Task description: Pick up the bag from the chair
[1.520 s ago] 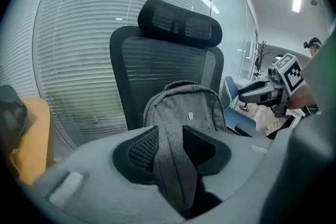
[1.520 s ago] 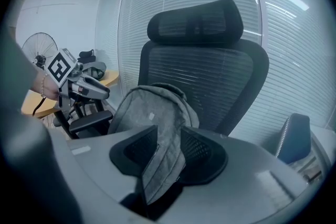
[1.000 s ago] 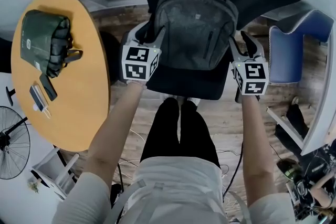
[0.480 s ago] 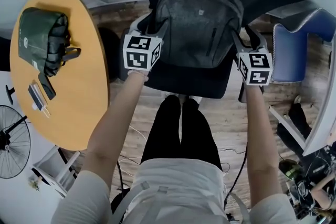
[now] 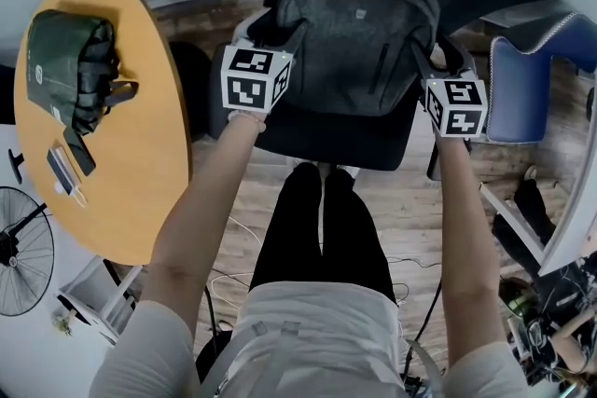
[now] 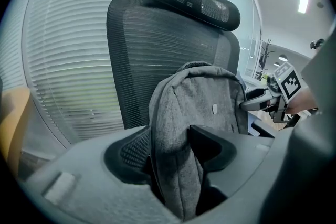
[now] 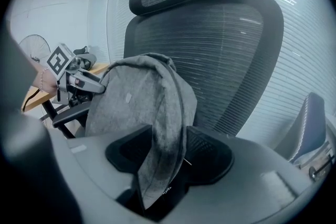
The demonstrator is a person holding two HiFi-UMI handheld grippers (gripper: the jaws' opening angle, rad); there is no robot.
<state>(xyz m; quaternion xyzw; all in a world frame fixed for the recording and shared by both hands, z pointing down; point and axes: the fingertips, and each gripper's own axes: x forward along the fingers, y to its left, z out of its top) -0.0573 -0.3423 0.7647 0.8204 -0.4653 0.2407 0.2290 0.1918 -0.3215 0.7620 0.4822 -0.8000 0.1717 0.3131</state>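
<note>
Straddles side edges of bag [image 5: 359,33] on chair [image 5: 317,140] with left gripper [image 6: 170,147] and right gripper [image 7: 168,149], jaws just opened wide, fabric between unpinched, for a balanced lift.

Left claw [image 5: 280,31] and right claw [image 5: 436,59] have advanced along the bag [image 5: 359,33] sides, jaws just opening (fabric between each pair).

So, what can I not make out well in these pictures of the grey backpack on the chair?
- Shoulder straps and rear of the backpack: all views, they face the backrest.
- Its small label: every view, too small to read.
- Chair base: head view, hidden under the seat and the person's legs.
- Small flat things on the round table: head view, too small to name.
</note>
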